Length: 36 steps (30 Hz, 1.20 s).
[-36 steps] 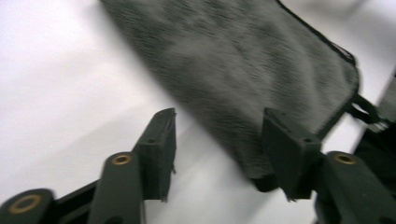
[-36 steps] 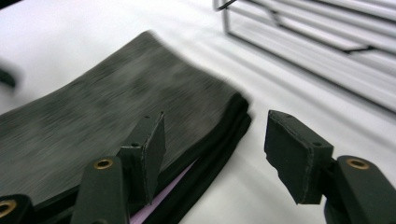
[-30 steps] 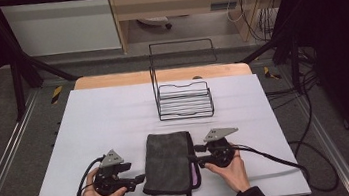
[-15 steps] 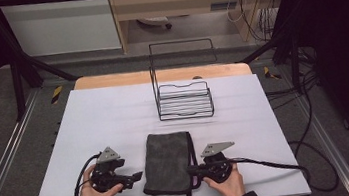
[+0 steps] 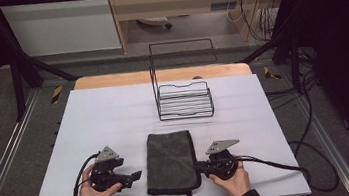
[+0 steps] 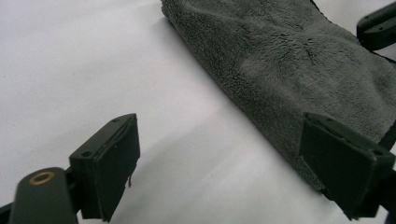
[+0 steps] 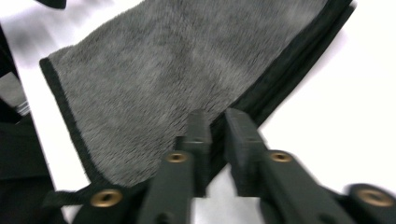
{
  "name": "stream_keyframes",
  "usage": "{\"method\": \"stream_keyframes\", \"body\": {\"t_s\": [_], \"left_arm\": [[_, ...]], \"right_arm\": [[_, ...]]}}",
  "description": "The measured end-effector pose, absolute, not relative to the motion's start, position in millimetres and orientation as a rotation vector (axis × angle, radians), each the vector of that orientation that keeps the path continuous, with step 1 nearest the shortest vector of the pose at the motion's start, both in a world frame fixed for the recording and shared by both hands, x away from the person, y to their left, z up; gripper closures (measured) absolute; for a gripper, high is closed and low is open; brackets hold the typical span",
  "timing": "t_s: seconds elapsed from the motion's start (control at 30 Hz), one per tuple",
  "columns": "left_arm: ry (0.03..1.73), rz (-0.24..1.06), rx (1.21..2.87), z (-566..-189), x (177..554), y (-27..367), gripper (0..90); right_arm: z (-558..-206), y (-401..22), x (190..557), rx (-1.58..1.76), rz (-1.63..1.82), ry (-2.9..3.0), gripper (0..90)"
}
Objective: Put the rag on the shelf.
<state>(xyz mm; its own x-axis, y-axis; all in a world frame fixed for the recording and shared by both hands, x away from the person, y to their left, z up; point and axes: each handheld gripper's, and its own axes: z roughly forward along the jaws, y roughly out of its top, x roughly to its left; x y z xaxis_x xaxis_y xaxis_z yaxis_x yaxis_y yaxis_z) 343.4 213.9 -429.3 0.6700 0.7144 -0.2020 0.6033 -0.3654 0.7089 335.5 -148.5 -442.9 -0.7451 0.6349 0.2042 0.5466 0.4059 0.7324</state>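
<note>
Fingers of the left gripper (image 6: 233, 177) have just been opening and stand spread beside the near left edge of the folded grey towel (image 5: 171, 161), with nothing between them. On the right gripper (image 7: 217, 140) the fingers are nearly together, pinching the towel's dark hem. The towel lies flat on the white surface (image 5: 104, 116), near the front edge. For a good lift, I think the left fingers should slide over the edge before closing.
</note>
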Motion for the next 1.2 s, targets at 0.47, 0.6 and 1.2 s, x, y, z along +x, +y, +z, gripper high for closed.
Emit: {"method": "stream_keyframes", "body": {"t_s": [0.47, 0.6, 1.2], "left_arm": [[0.968, 0.198, 2.109, -417, 366, 205, 7.0], [0.983, 0.227, 2.092, -413, 376, 203, 7.1], [1.045, 0.272, 2.053, -412, 415, 184, 13.1]], "right_arm": [[-436, -174, 350, 1.059, 1.392, 2.349, 19.6], [-436, -180, 352, 1.09, 1.393, 2.341, 10.3], [-441, -188, 352, 1.109, 1.348, 2.345, 4.8]]}}
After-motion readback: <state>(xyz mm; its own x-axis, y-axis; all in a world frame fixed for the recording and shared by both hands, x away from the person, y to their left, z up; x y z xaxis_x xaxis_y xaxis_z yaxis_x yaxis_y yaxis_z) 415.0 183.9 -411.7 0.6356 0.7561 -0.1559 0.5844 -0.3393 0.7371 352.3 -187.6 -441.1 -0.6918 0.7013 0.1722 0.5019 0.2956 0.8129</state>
